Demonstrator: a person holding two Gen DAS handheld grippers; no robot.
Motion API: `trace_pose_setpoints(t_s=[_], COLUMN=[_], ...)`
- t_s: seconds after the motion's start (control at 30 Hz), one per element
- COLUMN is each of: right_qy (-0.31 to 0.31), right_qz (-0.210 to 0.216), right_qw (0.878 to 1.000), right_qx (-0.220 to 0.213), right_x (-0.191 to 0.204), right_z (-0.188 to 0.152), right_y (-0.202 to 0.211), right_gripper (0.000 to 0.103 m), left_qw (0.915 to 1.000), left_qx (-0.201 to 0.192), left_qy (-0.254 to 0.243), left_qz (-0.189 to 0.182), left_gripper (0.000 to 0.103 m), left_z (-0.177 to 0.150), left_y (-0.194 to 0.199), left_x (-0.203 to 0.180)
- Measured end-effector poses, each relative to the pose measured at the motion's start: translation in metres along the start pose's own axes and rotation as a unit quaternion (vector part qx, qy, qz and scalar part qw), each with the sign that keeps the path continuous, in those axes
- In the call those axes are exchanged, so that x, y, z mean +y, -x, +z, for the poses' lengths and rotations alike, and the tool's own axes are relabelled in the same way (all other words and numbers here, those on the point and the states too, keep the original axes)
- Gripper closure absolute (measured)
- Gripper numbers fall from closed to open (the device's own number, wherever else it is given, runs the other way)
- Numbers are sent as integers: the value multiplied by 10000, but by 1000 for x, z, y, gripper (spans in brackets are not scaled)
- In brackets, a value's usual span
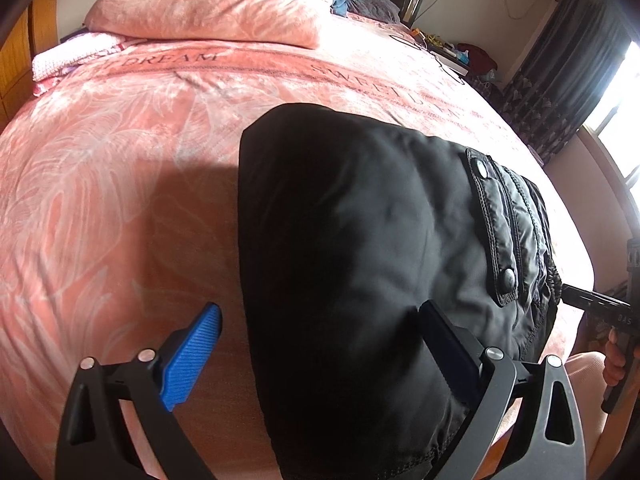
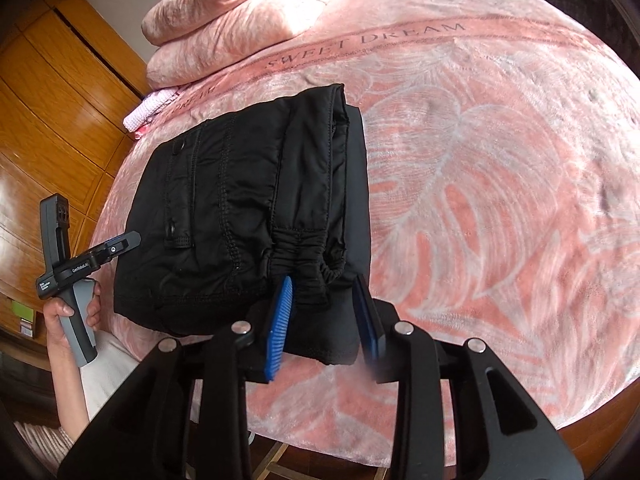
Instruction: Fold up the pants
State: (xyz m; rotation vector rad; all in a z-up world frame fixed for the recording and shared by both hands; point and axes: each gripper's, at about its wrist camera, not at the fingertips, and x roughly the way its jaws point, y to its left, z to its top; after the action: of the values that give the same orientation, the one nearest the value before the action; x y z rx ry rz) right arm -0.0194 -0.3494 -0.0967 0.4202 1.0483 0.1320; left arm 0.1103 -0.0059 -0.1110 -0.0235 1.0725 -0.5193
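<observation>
We see the pants [image 2: 248,216] folded compactly at frame centre on the bed [image 2: 500,200]. Our right gripper [image 2: 326,316] straddles the waistband, jaws part-spread, seemingly not pinching; left gripper [image 1: 320,344] gapes wide, one finger resting on the cloth, likely steadying it.

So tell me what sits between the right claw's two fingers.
The elastic waistband end of the folded black pants lies between the right claw fingers, seen in the right wrist view.

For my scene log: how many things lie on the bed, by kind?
Black pants: 1
Pink folded quilts: 2
Pink knit cloth: 1
Total: 4; small clutter at the far edge is too unclear to count.
</observation>
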Motion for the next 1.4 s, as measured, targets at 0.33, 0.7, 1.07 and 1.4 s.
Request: trace_pose_setpoints(t_s=[0.33,0.7,1.07,1.4], right_qy=[-180,397,338,-2], right_qz=[31,-495,347,949], right_qw=[9993,9969,9984,9932], right_qx=[313,-463,-290,675], right_x=[-10,19,10,-17], right_z=[-3,19,51,37], right_y=[-23,10,-18,-61], right_gripper=[66,45,17,14], left_qw=[9997,9963,9988,9915], left_qx=[129,-409,-295,577], left_qy=[-195,-470,-336,688], left_qz=[-33,596,221,-946], left_gripper=[4,4,4,4], left_z=[-4,0,5,7], left_y=[-6,16,14,-28], left_x=[-9,-32,-26,23])
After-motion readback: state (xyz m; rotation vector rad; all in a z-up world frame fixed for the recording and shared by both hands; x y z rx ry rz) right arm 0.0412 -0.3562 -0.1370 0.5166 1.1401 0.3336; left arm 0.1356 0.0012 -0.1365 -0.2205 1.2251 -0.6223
